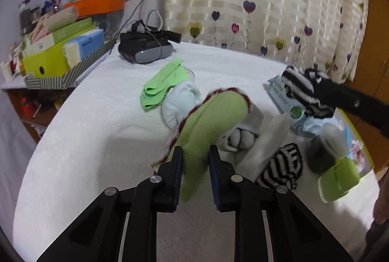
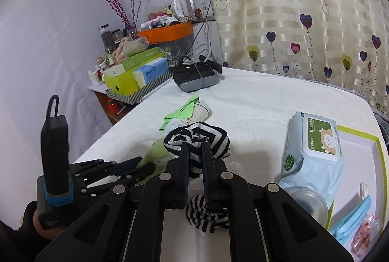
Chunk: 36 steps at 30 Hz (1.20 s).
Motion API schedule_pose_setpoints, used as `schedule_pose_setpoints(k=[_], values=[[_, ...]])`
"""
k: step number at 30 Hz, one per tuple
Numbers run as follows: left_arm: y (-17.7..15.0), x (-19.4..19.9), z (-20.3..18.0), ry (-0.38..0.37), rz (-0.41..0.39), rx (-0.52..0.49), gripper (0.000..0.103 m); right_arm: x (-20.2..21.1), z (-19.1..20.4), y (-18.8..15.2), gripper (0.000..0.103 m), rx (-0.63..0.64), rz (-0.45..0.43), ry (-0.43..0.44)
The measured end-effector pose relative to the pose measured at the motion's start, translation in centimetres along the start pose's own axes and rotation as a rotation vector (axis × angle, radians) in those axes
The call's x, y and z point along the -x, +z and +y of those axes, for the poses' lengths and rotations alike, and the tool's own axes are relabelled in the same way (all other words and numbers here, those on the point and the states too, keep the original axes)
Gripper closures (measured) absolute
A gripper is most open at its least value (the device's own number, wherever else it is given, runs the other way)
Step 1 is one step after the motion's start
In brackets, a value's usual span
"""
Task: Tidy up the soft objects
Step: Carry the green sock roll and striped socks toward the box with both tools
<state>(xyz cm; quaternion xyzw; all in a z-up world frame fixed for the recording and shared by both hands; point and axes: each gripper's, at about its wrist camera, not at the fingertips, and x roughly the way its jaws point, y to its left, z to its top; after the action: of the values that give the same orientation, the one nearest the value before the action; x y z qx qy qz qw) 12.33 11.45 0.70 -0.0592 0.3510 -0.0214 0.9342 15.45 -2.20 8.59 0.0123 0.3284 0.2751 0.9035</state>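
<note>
Between pads of left hand-held gripper point(image 1: 195, 152): green sock point(image 1: 206, 121), pinched; right hand-held gripper point(image 2: 195, 149) clamps striped sock point(image 2: 197, 138).

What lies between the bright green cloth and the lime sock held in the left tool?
A pale white-blue sock bundle sits between the green cloth and the lime sock, touching both, in the left wrist view.

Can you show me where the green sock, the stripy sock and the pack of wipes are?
green sock point(image 1: 209, 121), left wrist view, on its plain green middle.
stripy sock point(image 2: 214, 138), right wrist view, on the bunched end above the tongs.
pack of wipes point(image 2: 313, 140), right wrist view, on its green label.
</note>
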Motion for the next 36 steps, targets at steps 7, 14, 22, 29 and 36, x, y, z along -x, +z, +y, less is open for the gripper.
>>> schedule_pose_setpoints(k=[7, 14, 22, 29, 36], values=[[-0.3, 2.1, -1.2, -0.021, -0.029, 0.011, 0.087, 1.5, 0.0, -0.5, 0.093, 0.001, -0.014, 0.003], [-0.5, 4.2, -2.2, -0.033, -0.055, 0.018, 0.087, 3.8, -0.1, -1.1, 0.093, -0.003, -0.042, -0.003], [-0.5, 6.5, -4.1, -0.025, -0.075, 0.022, 0.087, 6.6, -0.2, -1.8, 0.093, -0.002, -0.08, -0.006], [-0.6, 8.0, -6.0, -0.04, -0.091, 0.003, 0.087, 8.6, -0.9, -2.6, 0.093, -0.013, -0.1, -0.016], [-0.5, 8.8, -7.9, -0.062, -0.105, -0.019, 0.087, 10.4, -1.9, -3.4, 0.093, -0.03, -0.118, -0.039]])
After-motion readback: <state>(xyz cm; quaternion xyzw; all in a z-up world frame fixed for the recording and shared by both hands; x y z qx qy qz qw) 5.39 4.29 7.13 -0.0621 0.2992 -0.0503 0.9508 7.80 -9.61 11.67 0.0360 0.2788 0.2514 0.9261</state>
